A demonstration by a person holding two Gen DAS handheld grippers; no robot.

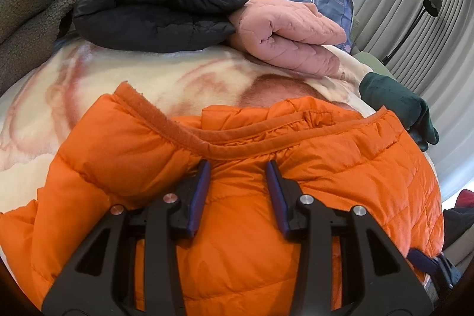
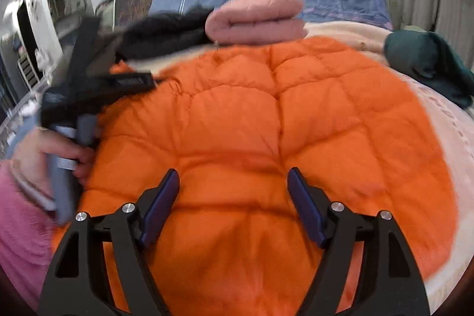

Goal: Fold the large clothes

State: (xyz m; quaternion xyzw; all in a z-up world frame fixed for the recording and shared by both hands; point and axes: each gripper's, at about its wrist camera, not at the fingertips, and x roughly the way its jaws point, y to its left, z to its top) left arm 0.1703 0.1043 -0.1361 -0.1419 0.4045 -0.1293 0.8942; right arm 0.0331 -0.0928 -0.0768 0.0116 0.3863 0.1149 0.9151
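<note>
Orange puffer jacket is lying spread on the cream blanket, folded black and pink jackets lying behind it. Left gripper is sitting partly open at its collar, fabric bulging between the fingers, possibly pinched. Right gripper is hovering wide open above its quilted back, empty.

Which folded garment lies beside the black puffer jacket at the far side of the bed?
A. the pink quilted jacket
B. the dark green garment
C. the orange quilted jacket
A: the folded pink quilted jacket lies against the black puffer jacket, beyond the orange quilted jacket.
</note>
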